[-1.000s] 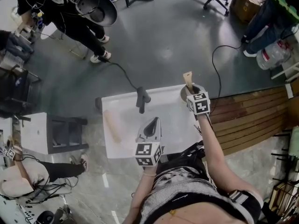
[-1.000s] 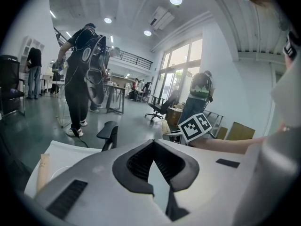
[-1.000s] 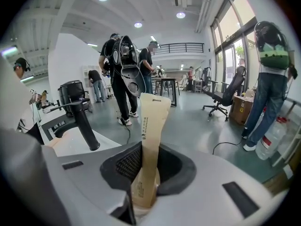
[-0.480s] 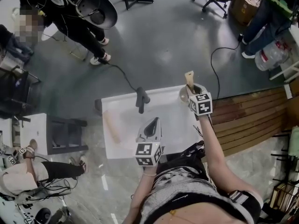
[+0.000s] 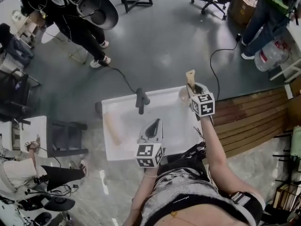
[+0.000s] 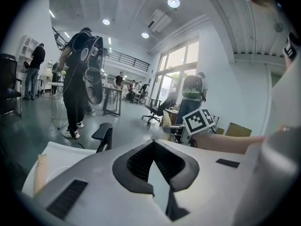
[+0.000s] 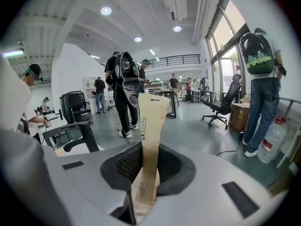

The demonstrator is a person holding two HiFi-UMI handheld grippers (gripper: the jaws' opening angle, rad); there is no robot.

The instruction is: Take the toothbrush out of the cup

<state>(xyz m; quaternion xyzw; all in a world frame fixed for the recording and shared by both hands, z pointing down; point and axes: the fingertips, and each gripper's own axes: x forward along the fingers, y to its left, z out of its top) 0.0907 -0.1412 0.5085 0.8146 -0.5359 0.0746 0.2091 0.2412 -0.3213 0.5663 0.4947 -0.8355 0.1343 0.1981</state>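
1. Roll of tan material (image 5: 113, 127) lies near the left edge of the white table (image 5: 127, 147). A dark T-shaped object (image 5: 141, 100) stands at the far edge.
2. Left gripper (image 6: 152, 147) rests at the middle of the near edge. Its jaws meet tip to tip with nothing between them, and it is well apart from the cup.
3. Right gripper (image 7: 146, 166) is over the far right corner. Its jaws are narrowed onto a paper-wrapped toothbrush (image 7: 151, 121), pinching the lower part. The wrapper's wide top stands upright above the pads.
4. Cup (image 5: 184, 96) sits at the far right corner, just beyond and below the right gripper. The toothbrush rises from that spot.
5. The step in hand appears to be the lift out. It is likely done best by drawing straight up, keeping the wrapper upright and the pinch firm, so that the lower end does not drag the rim and tip the cup.
6. The gripper's marker cube hides the toothbrush's lower end and much of the cup in the head view. The right gripper view shows no cup, so whether the end has cleared the rim cannot be told.
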